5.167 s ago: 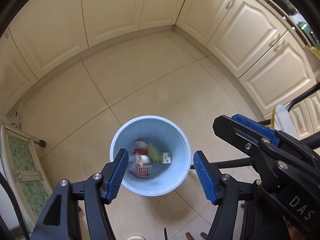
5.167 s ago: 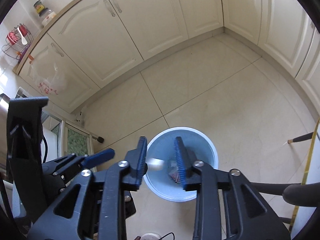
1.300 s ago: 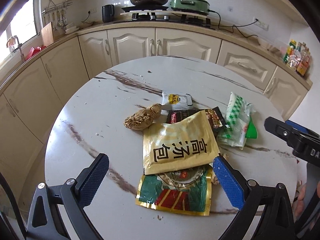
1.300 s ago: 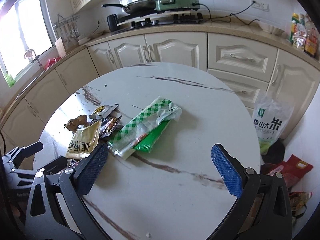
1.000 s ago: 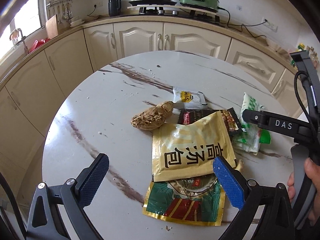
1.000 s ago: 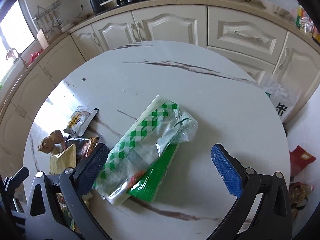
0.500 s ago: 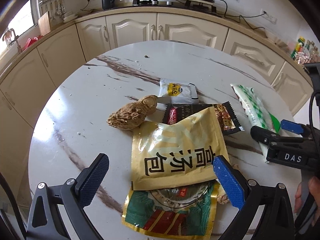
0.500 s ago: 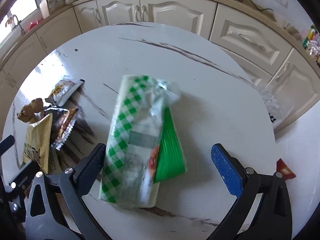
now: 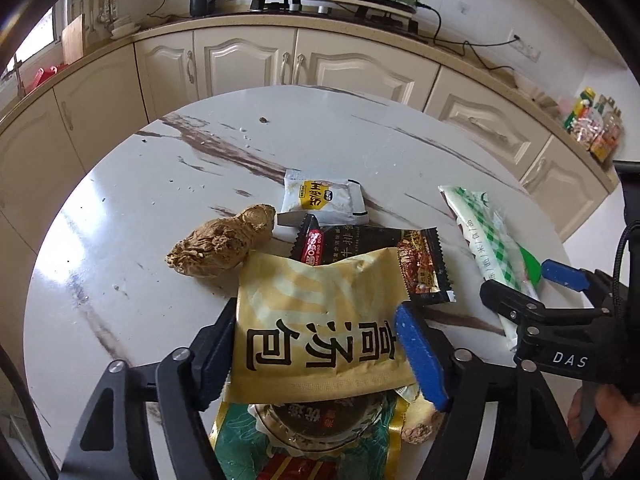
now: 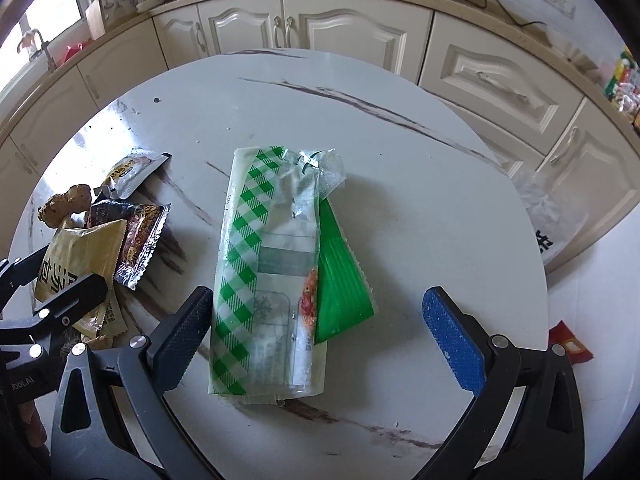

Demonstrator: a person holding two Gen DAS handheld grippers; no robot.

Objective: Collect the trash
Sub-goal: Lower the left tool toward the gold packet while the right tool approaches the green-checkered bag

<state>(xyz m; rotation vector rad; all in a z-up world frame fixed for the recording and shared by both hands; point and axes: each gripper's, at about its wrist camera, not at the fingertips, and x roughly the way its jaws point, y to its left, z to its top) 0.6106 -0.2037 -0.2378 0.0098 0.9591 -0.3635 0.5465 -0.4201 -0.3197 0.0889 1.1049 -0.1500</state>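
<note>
Left wrist view showed the left tool [image 9: 320, 356] closing, its pads on either side of the gold pouch [image 9: 320, 328] at the near edge of the round marble counter [image 9: 120, 208]; whether the pads already pressed the pouch could not be told. The pouch lay on top of a green and red packet [image 9: 304, 444], which stuck out toward the camera beneath it. Just beyond the pouch, partly under its far edge, lay a black wrapper [image 9: 372, 252], and beyond that a small white sachet [image 9: 320, 200]. A ginger root [image 9: 220, 244] touched the pouch's far left corner. A second knob of ginger [image 9: 420, 428] showed beside the pouch's near right corner. Right of the pouch, well apart, lay the checked bag [image 9: 488, 240], with the right tool [image 9: 516, 300] over its near end.

Right wrist view showed the right tool [image 10: 320, 340] spread wide and holding nothing, the checked bag [image 10: 268, 276] lying flat between its pads, close to the left pad [image 10: 184, 328] and far from the right one. The bag was clear plastic with little visible inside; a green wrapper [image 10: 340, 280] poked out from under its right side. Left of the bag sat the gold pouch [image 10: 80, 256] and its heap.
</note>
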